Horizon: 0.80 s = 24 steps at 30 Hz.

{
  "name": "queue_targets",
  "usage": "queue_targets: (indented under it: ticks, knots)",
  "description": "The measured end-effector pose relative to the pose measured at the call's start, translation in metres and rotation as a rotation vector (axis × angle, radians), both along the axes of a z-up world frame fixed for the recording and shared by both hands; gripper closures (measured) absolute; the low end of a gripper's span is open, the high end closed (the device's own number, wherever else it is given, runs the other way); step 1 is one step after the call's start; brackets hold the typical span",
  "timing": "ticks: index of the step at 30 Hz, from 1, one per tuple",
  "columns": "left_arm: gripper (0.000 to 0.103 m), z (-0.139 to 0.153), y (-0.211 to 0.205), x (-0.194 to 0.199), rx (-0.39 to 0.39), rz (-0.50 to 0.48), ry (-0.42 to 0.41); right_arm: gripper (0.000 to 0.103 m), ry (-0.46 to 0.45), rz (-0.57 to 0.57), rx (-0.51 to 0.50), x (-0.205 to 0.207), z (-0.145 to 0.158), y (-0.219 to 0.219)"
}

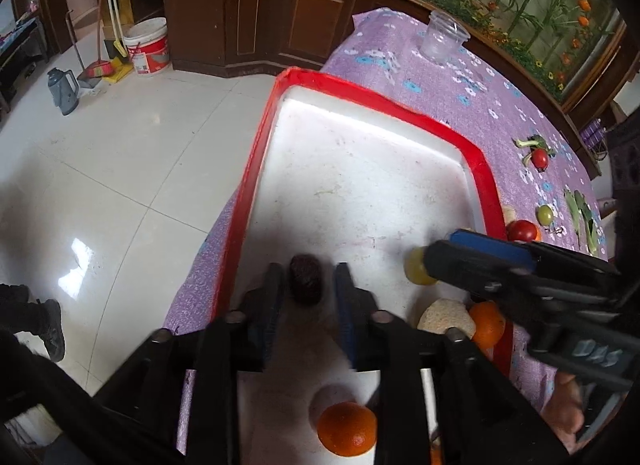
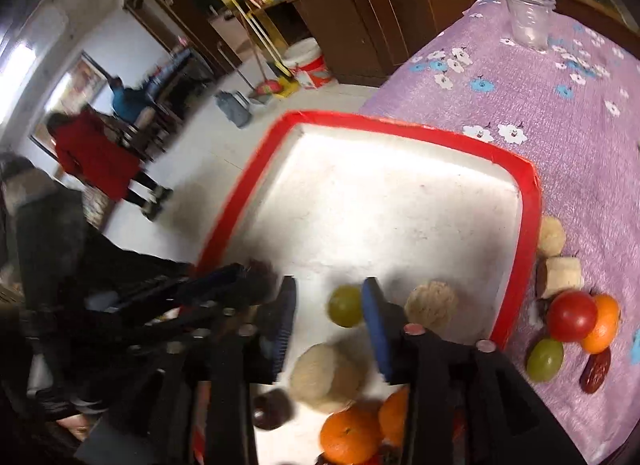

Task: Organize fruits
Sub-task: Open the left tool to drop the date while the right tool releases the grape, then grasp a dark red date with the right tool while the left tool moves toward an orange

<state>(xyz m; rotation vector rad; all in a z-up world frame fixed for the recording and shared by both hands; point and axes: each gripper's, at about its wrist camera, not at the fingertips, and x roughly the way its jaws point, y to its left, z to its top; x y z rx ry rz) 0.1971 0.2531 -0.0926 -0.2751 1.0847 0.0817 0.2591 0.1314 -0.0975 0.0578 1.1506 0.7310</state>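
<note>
A white tray with a red rim [image 1: 476,161] [image 2: 528,201] lies on the purple cloth. My left gripper [image 1: 308,281] is open over the tray's near left, with a dark brown date [image 1: 306,279] lying between its fingers on the tray floor. My right gripper [image 2: 330,305] is open over the tray, with a green grape [image 2: 345,305] [image 1: 416,271] between its fingertips, close to the right finger. Oranges [image 1: 347,429] [image 2: 350,439] and pale round fruits [image 2: 326,379] [image 1: 446,319] lie in the tray's near part.
Outside the tray on the cloth [image 2: 560,113] lie a red tomato [image 2: 571,315], an orange [image 2: 604,323], a green grape [image 2: 544,359], a date [image 2: 596,371] and pale pieces [image 2: 562,275]. A clear plastic cup [image 2: 528,11] stands at the far end. The table edge drops to tiled floor on the left.
</note>
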Motion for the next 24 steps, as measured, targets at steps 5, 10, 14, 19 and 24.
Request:
queue_targets:
  ticks: [5,10,14,19,24]
  knots:
    - [0.057,0.022,-0.013,-0.014,-0.007,-0.005,-0.054,0.063,-0.058,-0.038,0.041,-0.017,0.038,-0.027]
    - [0.052,0.046,-0.055,-0.033,-0.009,-0.081,-0.104,0.053,-0.131,-0.101,0.064,-0.048,0.074,-0.079]
    - [0.052,0.054,-0.092,-0.043,-0.038,-0.137,-0.111,0.048,-0.163,-0.179,0.057,-0.071,0.083,-0.128]
    - [0.052,0.052,-0.133,-0.046,-0.061,-0.19,-0.08,0.048,-0.138,-0.263,0.016,-0.086,0.069,-0.18]
    - [0.052,0.053,-0.168,-0.051,-0.05,-0.248,-0.073,0.051,-0.098,-0.306,-0.003,-0.092,0.047,-0.216]
